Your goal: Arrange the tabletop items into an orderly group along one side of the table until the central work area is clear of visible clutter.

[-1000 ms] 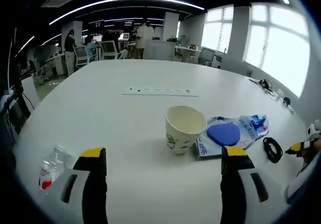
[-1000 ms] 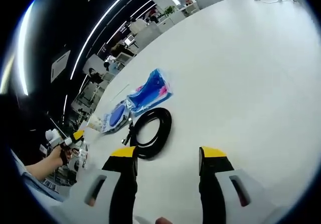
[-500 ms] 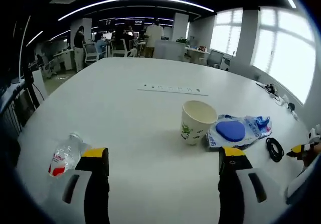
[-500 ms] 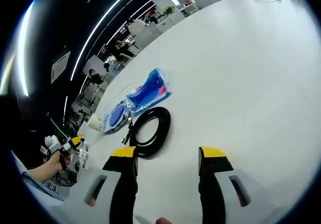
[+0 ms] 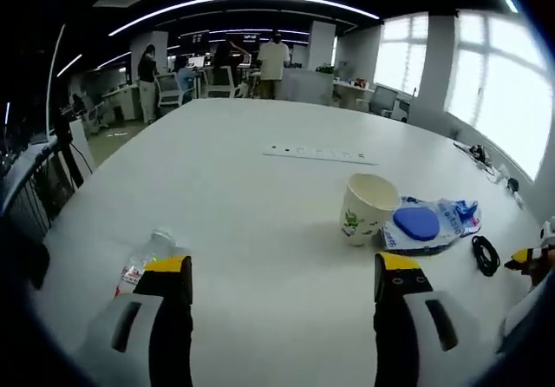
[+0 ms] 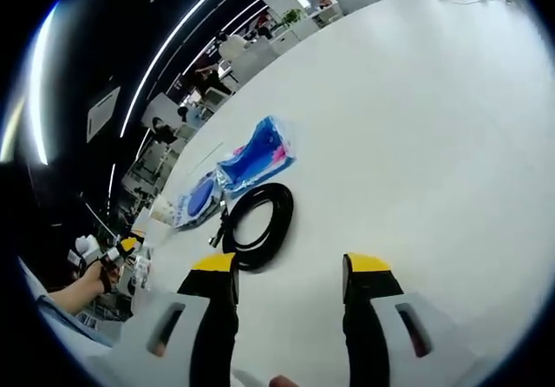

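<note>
Here left gripper hovers over table, jaws wide; right gripper jaws wide beside cable coil.

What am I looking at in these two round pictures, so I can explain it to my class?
A person holds a two-jaw gripper in each hand, with a camera riding on each. The left gripper view looks across a white table at a paper cup, a blue-and-white plastic packet beside it, a small coiled black cable and a plastic bottle lying by the left jaw. The right gripper view shows the cable and packet closer. Both grippers are open and hold nothing.
</note>
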